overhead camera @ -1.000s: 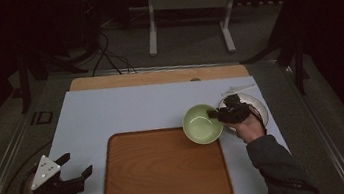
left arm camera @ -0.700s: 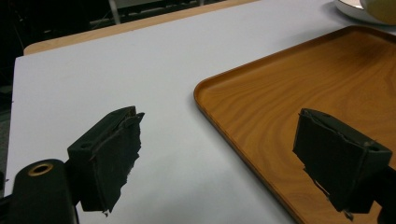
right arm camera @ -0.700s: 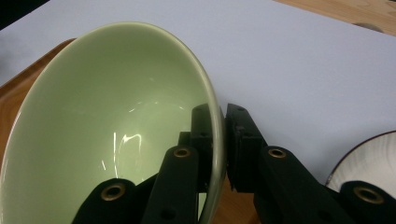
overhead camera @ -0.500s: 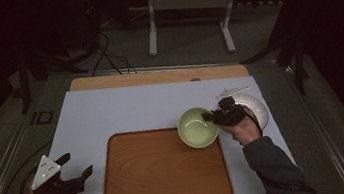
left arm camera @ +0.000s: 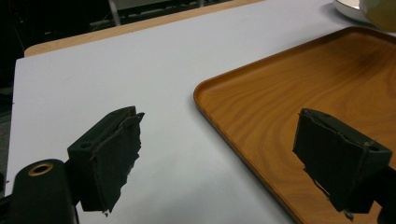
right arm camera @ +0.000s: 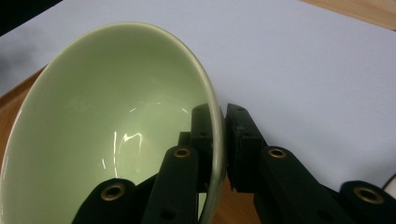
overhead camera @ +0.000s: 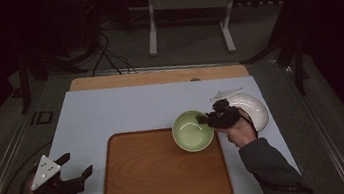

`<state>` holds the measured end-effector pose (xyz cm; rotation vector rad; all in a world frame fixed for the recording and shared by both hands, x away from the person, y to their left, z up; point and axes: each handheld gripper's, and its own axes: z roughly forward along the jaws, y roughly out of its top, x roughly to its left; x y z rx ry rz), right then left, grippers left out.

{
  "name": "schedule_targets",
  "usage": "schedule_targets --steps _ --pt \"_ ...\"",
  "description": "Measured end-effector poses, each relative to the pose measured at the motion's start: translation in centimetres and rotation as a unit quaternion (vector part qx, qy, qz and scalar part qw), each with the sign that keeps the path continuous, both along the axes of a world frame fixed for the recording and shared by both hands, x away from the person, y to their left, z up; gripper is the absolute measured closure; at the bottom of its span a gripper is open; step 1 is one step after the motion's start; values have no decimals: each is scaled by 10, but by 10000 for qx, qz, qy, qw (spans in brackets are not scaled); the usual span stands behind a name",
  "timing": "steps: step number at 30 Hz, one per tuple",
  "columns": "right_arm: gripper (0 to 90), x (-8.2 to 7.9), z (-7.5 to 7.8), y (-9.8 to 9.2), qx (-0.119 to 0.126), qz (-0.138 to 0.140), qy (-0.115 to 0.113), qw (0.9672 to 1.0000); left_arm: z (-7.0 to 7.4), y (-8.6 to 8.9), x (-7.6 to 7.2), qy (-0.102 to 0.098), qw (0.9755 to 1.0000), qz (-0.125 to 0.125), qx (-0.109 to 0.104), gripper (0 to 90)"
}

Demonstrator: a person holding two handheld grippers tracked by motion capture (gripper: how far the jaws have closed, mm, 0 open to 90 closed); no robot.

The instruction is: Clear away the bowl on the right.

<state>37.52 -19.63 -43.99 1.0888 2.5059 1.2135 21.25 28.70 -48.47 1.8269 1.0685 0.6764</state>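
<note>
A pale green bowl hangs over the far right corner of the wooden tray. My right gripper is shut on its right rim. In the right gripper view the bowl tilts, with one jaw inside its wall and the other outside, and the right gripper pinches the rim. My left gripper rests at the near left of the white mat, jaws wide apart with nothing between them. In the left gripper view the left gripper straddles the tray's left edge.
A white plate lies on the mat just right of the bowl, behind my right hand. The white mat covers a wooden table top. A metal stand and cables lie on the dark floor beyond.
My right gripper has carried the green bowl a little left and toward the tray, away from the white plate. The left gripper has stayed where it was.
</note>
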Motion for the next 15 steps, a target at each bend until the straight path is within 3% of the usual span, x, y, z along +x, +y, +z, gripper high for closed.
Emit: schedule_targets --steps 15 --pt "823 -4 -3 14 13 181 23 9998 0 0 0 -5 10000 7 -5 146"
